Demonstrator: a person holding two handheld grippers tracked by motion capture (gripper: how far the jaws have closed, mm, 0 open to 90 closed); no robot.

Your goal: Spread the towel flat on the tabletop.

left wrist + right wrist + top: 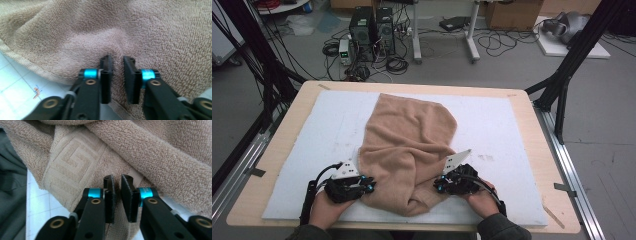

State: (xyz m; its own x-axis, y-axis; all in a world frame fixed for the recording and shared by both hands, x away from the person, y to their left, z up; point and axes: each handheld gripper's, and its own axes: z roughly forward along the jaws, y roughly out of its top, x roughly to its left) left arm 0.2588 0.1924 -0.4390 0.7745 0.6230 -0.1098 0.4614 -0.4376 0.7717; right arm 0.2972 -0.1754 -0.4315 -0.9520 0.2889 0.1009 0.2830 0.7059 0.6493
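A tan terry towel [407, 145] lies rumpled lengthwise on the white mat [502, 125], narrowing toward the near edge. My left gripper [369, 186] is at the towel's near left side. In the left gripper view its jaws [118, 60] are nearly together, pinching a puckered fold of towel [150, 30]. My right gripper [438, 186] is at the near right side. In the right gripper view its jaws [116, 178] are closed on the towel [162, 157], right beside its patterned border band [72, 162].
The mat covers a wooden table [532, 100]. Black frame posts [569, 65] stand at the table's back corners. Computers [372, 30] and cables sit on the floor beyond. The person's hands come in over the near edge.
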